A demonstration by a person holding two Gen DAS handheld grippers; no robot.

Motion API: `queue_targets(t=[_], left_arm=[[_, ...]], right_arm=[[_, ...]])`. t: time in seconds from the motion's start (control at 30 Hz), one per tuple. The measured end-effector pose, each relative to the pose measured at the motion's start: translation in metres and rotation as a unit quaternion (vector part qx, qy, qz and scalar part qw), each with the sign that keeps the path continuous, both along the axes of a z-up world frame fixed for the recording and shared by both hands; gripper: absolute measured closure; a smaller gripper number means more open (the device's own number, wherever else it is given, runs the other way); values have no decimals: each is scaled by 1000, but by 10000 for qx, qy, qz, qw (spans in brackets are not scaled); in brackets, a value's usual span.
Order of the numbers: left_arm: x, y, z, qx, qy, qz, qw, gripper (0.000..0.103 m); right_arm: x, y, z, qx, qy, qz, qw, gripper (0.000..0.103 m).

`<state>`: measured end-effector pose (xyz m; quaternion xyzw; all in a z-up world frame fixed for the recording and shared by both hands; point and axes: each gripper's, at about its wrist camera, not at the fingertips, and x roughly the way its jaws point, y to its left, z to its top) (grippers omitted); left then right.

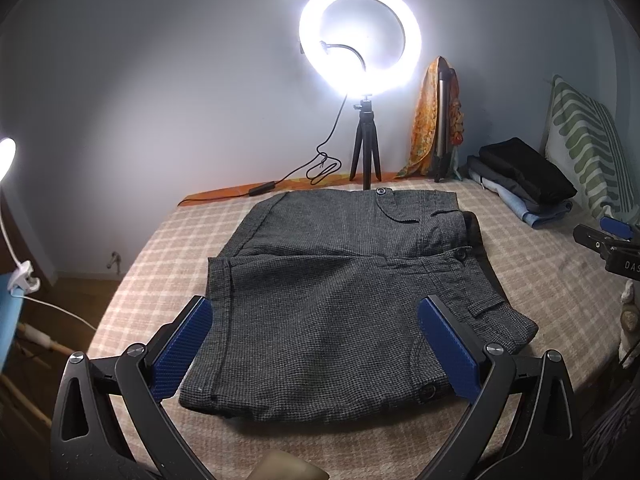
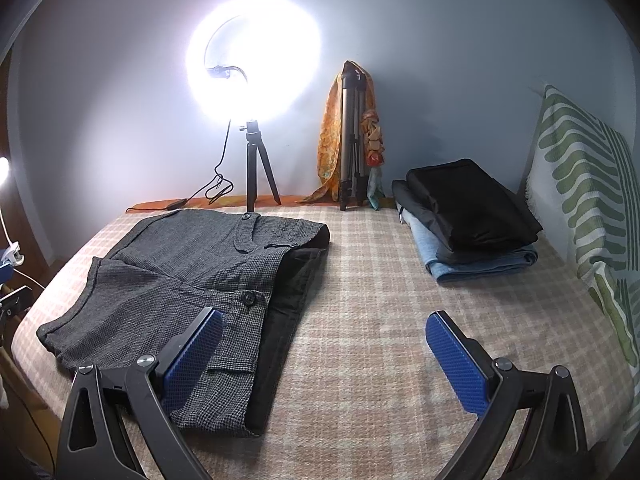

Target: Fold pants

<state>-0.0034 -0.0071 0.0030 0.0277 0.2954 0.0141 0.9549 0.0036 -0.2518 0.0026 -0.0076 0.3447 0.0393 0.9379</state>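
Note:
Grey houndstooth pants (image 1: 336, 304) lie folded over on the checked bed cover (image 1: 540, 280), with buttons and pocket flaps showing along their right side. My left gripper (image 1: 316, 308) hovers open just above their near edge, blue pads on either side, nothing held. In the right wrist view the same pants (image 2: 180, 280) lie at the left, a dark inner layer showing along their right edge. My right gripper (image 2: 326, 324) is open over the bare bed cover (image 2: 380, 300) to the right of the pants. Its left pad (image 2: 196, 356) overlaps the pants' corner in the image. The right gripper's tip (image 1: 612, 240) shows at the left view's right edge.
A lit ring light on a small tripod (image 1: 362, 60) stands at the bed's far edge, cable trailing left. A second tripod draped with an orange scarf (image 2: 352, 136) leans on the wall. A stack of folded clothes (image 2: 472, 220) and a green-striped pillow (image 2: 588, 208) sit at the right.

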Motion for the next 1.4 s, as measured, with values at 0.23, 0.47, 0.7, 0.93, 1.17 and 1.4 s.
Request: queue_targets(t=[0.23, 0.47, 0.7, 0.93, 1.17, 1.4], left_arm=[[0, 0, 0, 9, -8, 10, 10000, 1], [-1, 0, 0, 12, -5, 25, 10000, 1], [0, 0, 0, 8, -9, 26, 10000, 1], [0, 0, 0, 1, -5, 30, 10000, 1], [1, 2, -1, 72, 5, 121, 9999, 1], [5, 22, 2, -199, 11, 353, 9992, 1]], right_arm=[[1, 0, 0, -8, 1, 1, 10000, 0], [0, 1, 0, -3, 2, 15, 10000, 0], [-1, 1, 0, -3, 4, 13, 10000, 0], [-1, 1, 0, -2, 4, 14, 10000, 0], [-1, 3, -1, -8, 10, 38, 10000, 0], [0, 3, -1, 32, 29, 43, 10000, 0]])
